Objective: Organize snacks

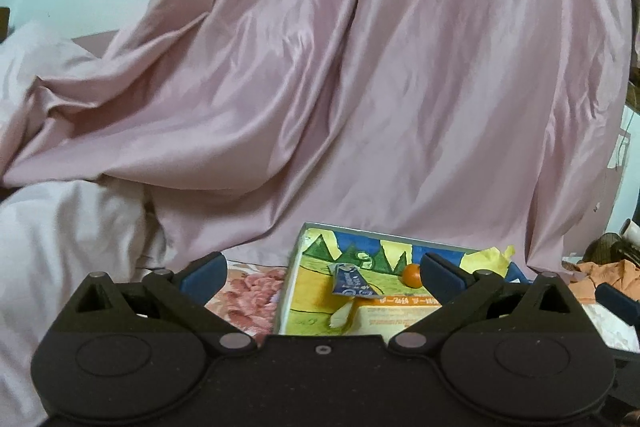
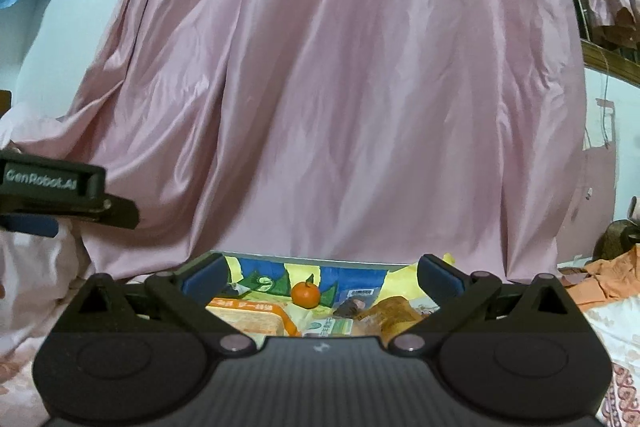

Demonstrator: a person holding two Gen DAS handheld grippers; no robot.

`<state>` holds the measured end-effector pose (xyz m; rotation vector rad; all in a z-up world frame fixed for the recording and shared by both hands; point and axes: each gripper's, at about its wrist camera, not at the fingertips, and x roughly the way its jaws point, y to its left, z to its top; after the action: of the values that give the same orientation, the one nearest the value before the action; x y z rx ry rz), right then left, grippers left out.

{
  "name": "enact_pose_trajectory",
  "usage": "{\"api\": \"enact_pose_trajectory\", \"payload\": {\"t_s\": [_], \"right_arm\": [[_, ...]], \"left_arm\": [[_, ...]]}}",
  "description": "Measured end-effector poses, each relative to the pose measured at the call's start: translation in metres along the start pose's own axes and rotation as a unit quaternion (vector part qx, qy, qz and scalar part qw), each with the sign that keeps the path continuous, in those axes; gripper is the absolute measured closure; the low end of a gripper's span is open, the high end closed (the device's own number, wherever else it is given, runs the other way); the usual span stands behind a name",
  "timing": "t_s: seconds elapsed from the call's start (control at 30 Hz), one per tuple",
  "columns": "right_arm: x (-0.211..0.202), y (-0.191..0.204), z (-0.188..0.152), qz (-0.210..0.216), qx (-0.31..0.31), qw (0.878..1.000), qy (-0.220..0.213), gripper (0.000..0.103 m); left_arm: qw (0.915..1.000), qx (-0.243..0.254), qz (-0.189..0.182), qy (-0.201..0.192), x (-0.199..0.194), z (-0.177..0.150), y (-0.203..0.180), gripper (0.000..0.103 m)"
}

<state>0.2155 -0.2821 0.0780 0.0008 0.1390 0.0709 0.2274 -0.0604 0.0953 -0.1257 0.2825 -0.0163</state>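
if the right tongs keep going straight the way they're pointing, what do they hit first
Probably the small orange fruit in the colourful tray, which sits between the open right tongs. Pink curtain hangs behind; depth is unclear.

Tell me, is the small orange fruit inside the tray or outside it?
Inside. The orange fruit sits on the tray's printed floor, among snack packets.
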Motion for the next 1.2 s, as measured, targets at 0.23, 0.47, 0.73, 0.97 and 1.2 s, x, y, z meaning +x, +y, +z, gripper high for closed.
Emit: {"api": "enact_pose_trajectory", "payload": {"t_s": [0.23,0.47,0.73,0.97,1.2], "right_arm": [[-0.037,0.004,0.005,0.000,0.008,1.000,-0.009,0.000],[-0.067,0.007,0.006,-0.002,0.006,1.000,-0.013,0.000],[-0.097,0.007,0.004,-0.014,0.007,1.000,-0.019,0.000],[-0.117,0.011,-0.003,-0.016,-0.003,1.000,-0.017,0.000],[-0.134,0.018,-0.013,-0.014,-0.013,1.000,-0.003,0.000]], "left_arm": [[0.9999,0.012,0.005,-0.008,-0.036,-0.011,0.005,0.001],[1.0000,0.001,0.007,-0.004,-0.063,-0.029,0.013,0.001],[0.9999,-0.009,0.008,0.003,-0.085,-0.048,0.025,0.001],[0.9998,-0.011,0.013,0.004,-0.101,-0.063,0.034,0.001],[0.9999,-0.010,0.007,0.009,-0.116,-0.084,0.040,0.001]]}}
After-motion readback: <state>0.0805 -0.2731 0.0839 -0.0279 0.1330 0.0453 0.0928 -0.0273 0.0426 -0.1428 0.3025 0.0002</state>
